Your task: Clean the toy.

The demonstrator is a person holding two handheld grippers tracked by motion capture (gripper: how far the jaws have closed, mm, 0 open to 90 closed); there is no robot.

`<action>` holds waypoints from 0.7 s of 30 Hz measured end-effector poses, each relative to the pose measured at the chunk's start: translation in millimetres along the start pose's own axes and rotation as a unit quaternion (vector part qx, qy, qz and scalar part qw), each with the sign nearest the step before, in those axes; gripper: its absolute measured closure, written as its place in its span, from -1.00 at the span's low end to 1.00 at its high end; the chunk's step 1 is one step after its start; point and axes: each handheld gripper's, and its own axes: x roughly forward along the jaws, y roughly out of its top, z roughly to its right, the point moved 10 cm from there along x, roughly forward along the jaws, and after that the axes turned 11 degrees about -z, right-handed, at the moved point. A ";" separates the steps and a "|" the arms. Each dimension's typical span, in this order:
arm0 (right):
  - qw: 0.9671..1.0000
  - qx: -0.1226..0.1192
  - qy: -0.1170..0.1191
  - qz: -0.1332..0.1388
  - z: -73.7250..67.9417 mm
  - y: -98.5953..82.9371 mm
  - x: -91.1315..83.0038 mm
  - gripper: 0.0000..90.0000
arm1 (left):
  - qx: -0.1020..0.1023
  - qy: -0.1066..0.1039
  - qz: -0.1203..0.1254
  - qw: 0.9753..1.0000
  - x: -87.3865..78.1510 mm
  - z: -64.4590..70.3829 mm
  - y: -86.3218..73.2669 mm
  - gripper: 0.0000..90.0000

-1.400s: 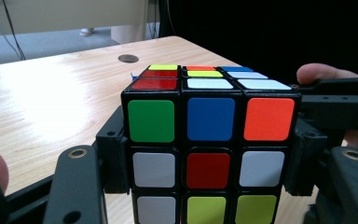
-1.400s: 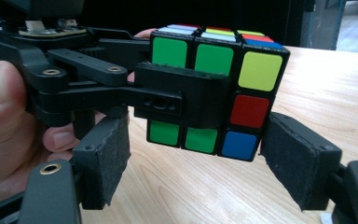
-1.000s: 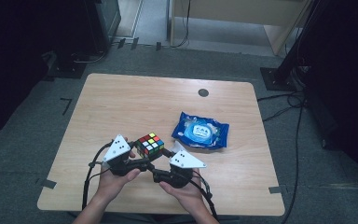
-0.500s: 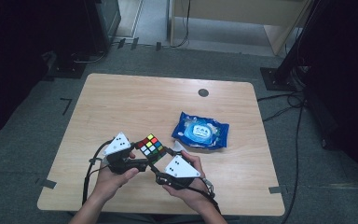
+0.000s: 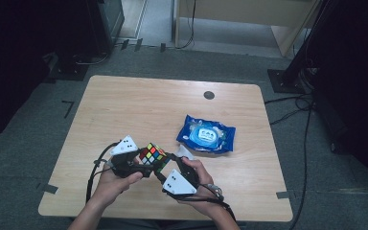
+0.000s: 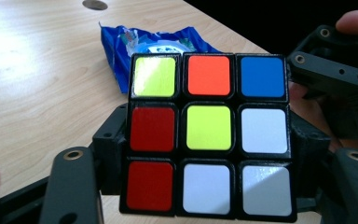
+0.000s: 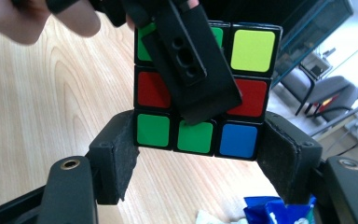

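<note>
Near the table's front edge, we clamp the cube [image 5: 152, 156] in both tongs, left gripper [image 5: 141, 163] and right gripper [image 5: 168, 165] each closed on it; uneven squeeze could pop it loose.

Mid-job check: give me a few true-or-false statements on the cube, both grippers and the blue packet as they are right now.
1. The cube is held above the table between both grippers. True.
2. The centre square of the face in the left gripper view is white. False: it is yellow.
3. The blue packet lies on the table, right of the cube. True.
4. The right gripper grips the packet. False: its jaws flank the cube's lowest row.
5. The left gripper clamps the cube. True.
</note>
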 end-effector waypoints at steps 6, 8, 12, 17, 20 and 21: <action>0.998 0.060 0.012 -0.005 7.9 -3.9 2.8 -0.43 | -0.016 -0.002 0.035 0.999 -9.0 -6.6 5.7 -0.24; 0.995 0.094 0.024 -0.008 11.3 -9.0 3.8 -0.36 | -0.021 0.003 0.058 0.998 -15.2 -11.0 9.1 -0.24; 0.980 0.191 0.050 0.004 26.4 -18.3 2.6 0.33 | -0.029 0.004 0.089 0.996 -23.8 -16.2 13.4 -0.24; 0.911 0.392 0.127 0.034 34.1 -16.1 -3.0 0.96 | -0.016 -0.001 0.094 0.995 -19.9 -9.1 14.0 -0.24; 0.886 0.440 0.139 0.043 32.9 -10.6 -4.1 1.00 | -0.006 -0.006 0.089 0.996 -16.7 -4.5 13.2 -0.24; 0.879 0.453 0.143 0.047 33.0 -9.0 -4.8 1.00 | -0.004 -0.005 0.088 0.996 -15.6 -3.6 12.9 -0.25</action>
